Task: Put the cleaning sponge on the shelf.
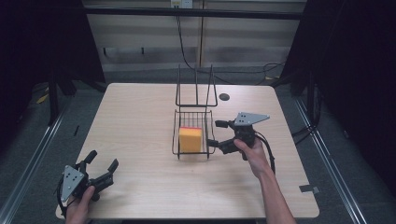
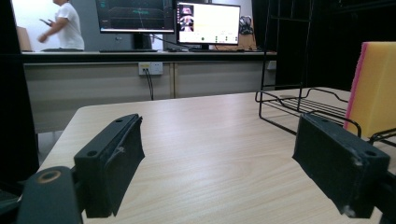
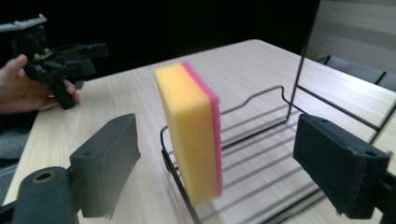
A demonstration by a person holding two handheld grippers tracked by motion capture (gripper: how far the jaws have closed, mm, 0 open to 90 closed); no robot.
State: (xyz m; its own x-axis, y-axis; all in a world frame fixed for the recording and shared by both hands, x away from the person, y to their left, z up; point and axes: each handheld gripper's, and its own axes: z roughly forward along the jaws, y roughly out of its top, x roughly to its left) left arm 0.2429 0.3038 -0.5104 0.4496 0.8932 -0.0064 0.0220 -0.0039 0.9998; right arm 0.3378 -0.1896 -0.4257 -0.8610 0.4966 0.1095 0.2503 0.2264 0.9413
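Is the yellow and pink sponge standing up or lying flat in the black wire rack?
Standing on edge. The yellow and pink sponge rises upright from the black wire rack, its broad yellow face vertical, between the open right gripper jaws.

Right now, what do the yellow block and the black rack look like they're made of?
The sponge looks like soft matte foam, yellow with a thin pink layer, faintly porous. The rack seems thin metal wire with a smooth black coating, bent into bars. The table looks like pale wood-grain laminate.
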